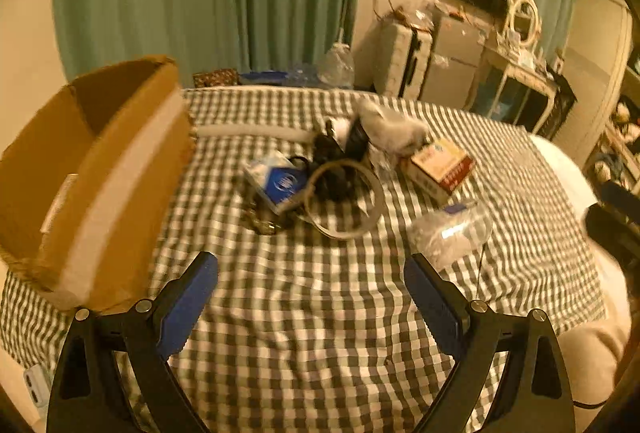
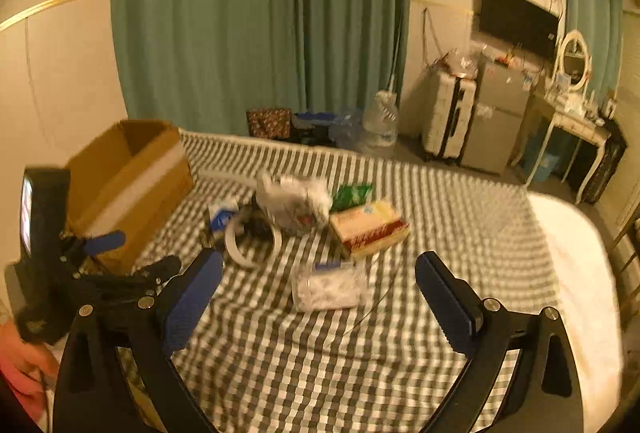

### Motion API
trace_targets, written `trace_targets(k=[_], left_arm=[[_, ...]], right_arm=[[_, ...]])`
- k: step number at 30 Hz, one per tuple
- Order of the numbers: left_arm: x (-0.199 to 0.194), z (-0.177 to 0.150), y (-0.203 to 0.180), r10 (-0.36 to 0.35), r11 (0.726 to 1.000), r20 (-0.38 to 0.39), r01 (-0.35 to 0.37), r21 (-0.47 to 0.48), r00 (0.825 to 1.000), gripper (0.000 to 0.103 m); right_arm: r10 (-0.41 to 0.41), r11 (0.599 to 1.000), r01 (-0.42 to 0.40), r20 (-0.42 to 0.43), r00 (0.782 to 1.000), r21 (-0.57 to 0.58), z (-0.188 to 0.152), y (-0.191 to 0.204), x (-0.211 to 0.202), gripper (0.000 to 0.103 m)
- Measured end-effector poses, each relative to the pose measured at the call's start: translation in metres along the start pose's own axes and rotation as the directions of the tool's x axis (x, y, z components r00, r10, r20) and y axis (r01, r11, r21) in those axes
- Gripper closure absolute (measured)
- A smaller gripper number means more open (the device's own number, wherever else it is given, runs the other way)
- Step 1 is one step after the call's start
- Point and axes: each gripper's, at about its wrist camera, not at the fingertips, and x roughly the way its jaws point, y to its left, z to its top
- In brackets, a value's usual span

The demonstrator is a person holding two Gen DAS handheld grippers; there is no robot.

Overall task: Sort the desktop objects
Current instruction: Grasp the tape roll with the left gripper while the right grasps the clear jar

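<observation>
Checked cloth (image 1: 304,313) spreads under both our tools, and over it our left gripper (image 1: 311,273) and right gripper (image 2: 319,275) each hang with jaws wide apart, gripping nothing. Beyond them we see a clear plastic packet (image 2: 328,287), a tape ring (image 1: 344,199), a red-and-cream carton (image 2: 368,229) and a blue-and-white pack (image 1: 278,183), heaped round dark items too blurred to name. Farther left stands an open cardboard box (image 1: 100,173), its inside mostly hidden from us
</observation>
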Motion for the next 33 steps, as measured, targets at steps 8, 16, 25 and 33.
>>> trace_targets(k=[8, 16, 25, 33], left_arm=[[0.060, -0.001, -0.025, 0.026, 0.994, -0.048, -0.021, 0.103, 0.999, 0.005], [0.106, 0.003, -0.026, 0.011, 0.993, -0.085, 0.000, 0.122, 0.996, 0.005], [0.123, 0.002, -0.006, -0.061, 0.996, -0.078, 0.066, 0.061, 0.995, 0.005], [0.135, 0.006, -0.001, -0.071, 0.996, -0.070, 0.074, 0.043, 0.995, 0.005]], right_arm=[[0.099, 0.995, -0.098, -0.102, 0.990, 0.016, -0.028, -0.023, 0.068, 0.005], [0.131, 0.991, -0.127, -0.180, 0.975, 0.033, -0.029, -0.031, 0.121, 0.005], [0.093, 0.994, -0.102, -0.229, 0.969, -0.032, -0.032, -0.024, 0.149, 0.005], [0.104, 0.992, -0.119, -0.256, 0.961, -0.042, -0.034, -0.020, 0.156, 0.005]])
